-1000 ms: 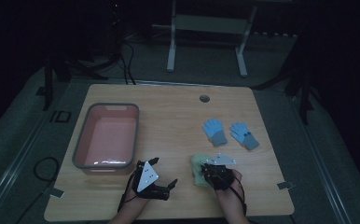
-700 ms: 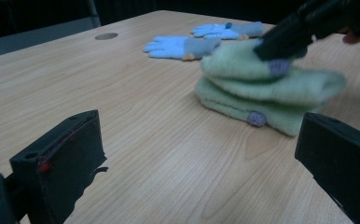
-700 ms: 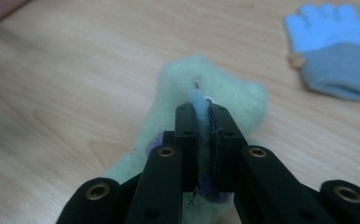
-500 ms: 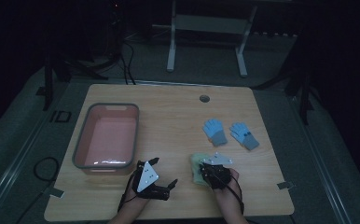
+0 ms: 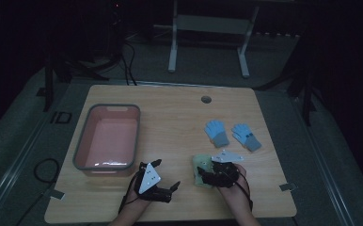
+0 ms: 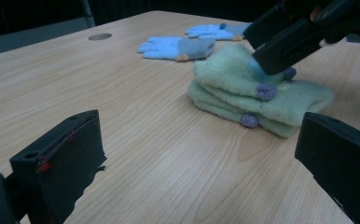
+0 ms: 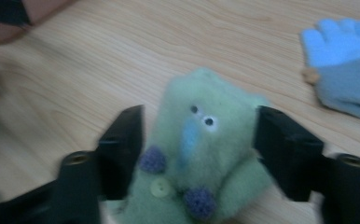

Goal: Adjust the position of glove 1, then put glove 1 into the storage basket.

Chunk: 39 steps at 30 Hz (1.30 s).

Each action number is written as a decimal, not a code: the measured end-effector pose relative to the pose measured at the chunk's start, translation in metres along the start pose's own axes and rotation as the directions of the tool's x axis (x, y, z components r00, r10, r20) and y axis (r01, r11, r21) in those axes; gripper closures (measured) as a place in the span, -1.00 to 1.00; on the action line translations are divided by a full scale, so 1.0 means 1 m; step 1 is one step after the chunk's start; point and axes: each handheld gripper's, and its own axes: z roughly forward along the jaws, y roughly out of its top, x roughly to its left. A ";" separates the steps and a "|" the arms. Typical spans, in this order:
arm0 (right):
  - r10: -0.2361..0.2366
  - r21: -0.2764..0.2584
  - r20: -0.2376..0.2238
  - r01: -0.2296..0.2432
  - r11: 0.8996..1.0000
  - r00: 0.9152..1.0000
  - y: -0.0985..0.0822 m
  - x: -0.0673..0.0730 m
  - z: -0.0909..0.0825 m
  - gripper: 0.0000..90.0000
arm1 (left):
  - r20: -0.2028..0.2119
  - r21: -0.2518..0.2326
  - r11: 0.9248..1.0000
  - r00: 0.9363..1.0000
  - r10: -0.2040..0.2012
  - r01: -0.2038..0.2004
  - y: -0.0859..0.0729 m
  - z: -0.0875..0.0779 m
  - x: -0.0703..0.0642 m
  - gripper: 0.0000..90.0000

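Soft, light green gloves [image 7: 201, 154] are straddled by the just-opened right gripper [image 7: 199, 140]; the cuff, at 6 o'clock, is best pinched.

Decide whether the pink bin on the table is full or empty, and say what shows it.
Empty. In the high view the pink bin shows only its bare pink floor inside the grey rim; the gloves all lie outside it on the table.

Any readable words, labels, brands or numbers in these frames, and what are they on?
"ID": floor marking left of the table; partly dark, so the reading is uncertain.
No text on the green gloves, blue gloves or pink bin.
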 end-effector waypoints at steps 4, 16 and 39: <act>0.007 -0.008 -0.065 -0.008 1.000 0.998 0.003 -0.011 0.000 -0.64 | -0.007 0.020 0.999 0.999 0.041 -0.041 0.001 0.001 -0.003 -0.97; -0.151 -0.038 -0.204 0.147 0.988 0.967 0.011 -0.038 -0.005 -0.66 | 0.083 0.078 0.995 0.995 0.056 -0.062 0.004 0.005 -0.015 -0.92; -0.100 -0.034 -0.265 0.094 0.995 0.959 0.023 -0.063 -0.005 -0.20 | 0.357 0.159 0.954 0.916 0.185 -0.255 0.039 0.042 -0.042 -0.64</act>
